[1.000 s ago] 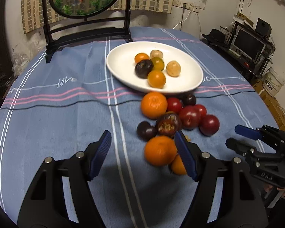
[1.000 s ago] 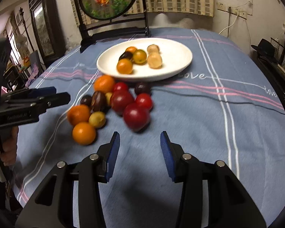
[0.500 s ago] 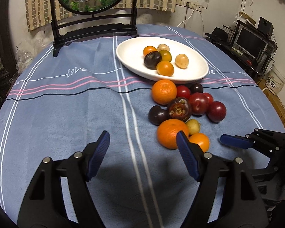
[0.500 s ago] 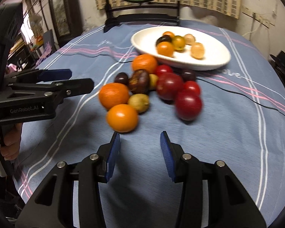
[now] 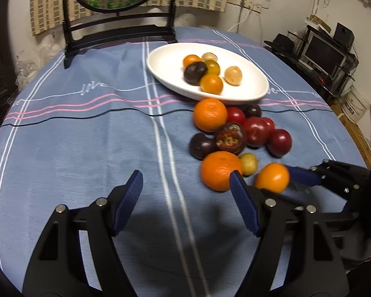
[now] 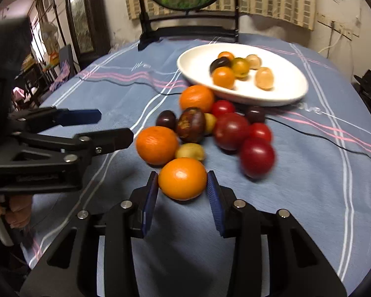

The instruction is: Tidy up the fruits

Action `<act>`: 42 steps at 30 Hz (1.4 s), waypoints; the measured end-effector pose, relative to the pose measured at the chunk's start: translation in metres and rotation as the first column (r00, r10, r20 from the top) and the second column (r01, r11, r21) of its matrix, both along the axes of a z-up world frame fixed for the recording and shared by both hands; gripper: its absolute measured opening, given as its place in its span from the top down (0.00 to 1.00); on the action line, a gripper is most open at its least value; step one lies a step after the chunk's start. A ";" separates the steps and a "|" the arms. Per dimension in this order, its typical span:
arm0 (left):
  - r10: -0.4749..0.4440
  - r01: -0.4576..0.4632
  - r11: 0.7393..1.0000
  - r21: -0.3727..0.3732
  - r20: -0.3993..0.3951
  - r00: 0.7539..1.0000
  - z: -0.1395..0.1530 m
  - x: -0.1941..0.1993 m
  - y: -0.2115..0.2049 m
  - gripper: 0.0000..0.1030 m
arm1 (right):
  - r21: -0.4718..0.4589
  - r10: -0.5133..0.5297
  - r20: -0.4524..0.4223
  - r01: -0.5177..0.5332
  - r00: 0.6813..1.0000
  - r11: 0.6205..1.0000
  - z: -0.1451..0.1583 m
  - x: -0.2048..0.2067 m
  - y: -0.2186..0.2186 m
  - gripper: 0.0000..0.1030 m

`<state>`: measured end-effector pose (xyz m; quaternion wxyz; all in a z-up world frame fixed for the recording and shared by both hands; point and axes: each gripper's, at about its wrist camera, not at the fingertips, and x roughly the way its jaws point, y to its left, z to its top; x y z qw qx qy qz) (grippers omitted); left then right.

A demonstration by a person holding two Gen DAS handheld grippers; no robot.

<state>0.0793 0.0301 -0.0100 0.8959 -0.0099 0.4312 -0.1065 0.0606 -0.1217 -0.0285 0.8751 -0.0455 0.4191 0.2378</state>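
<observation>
Left wrist view: your left tool [image 5: 185, 188] hangs over the blue striped cloth [image 5: 86, 148] on the surface, blue pads spread wide, nothing between them. Its right pad sits in front of a large orange [image 5: 220, 169], not gripping it. Just beyond lie a small yellow-green fruit [image 5: 248, 163], a dark plum [image 5: 200, 146], a mottled brown passion fruit [image 5: 231, 138], three red plums [image 5: 256, 131] and a second large orange [image 5: 210, 115] touching the rim of the white oval plate [image 5: 168, 64]. The plate carries six small fruits: two orange, one dark, one green-yellow, two pale tan. At lower right your right tool [image 5: 284, 177] comes in from the side with a small orange [image 5: 272, 177] at its blue tip.

Right wrist view: your right tool [image 6: 182, 185] has a pad on each side of that small orange [image 6: 182, 178], both touching or all but touching its skin; whether they squeeze it, you cannot tell here. The fruit rests on the cloth [image 6: 296, 185] at the near edge of the pile, just in front of the yellow-green fruit [image 6: 190, 151] and the large orange [image 6: 157, 144]. The nearest red plum [image 6: 257, 157] is blurred. Your left tool [image 6: 113, 126] reaches in from the left, spread wide, tips near the large orange but apart from it. The plate [image 6: 284, 91] sits behind the pile.
</observation>
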 end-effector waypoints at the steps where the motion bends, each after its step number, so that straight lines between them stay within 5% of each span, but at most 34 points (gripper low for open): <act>1: -0.012 0.012 1.000 0.001 -0.002 1.000 -0.001 0.000 -0.004 0.28 | 0.006 -0.016 0.003 0.016 1.000 1.000 0.001 -0.003 -0.010 0.61; 9: -0.069 0.071 0.996 0.048 -0.046 0.997 -0.020 0.007 -0.037 0.29 | 0.032 -0.127 -0.007 0.127 0.992 0.991 -0.001 -0.013 -0.064 0.61; 13: -0.064 0.068 0.997 0.040 -0.089 0.994 -0.032 0.017 -0.043 0.46 | 0.048 -0.123 0.006 0.122 0.992 0.991 0.000 -0.017 -0.070 0.61; 22: -0.054 0.057 0.997 0.048 -0.076 0.996 -0.030 0.021 -0.046 0.57 | 0.062 -0.125 0.011 0.124 0.992 0.990 0.002 -0.015 -0.072 0.61; 42: -0.073 0.069 0.997 0.044 0.098 0.992 0.053 0.032 -0.035 0.57 | 0.023 -0.122 0.198 0.120 0.973 0.993 0.068 0.026 -0.066 0.61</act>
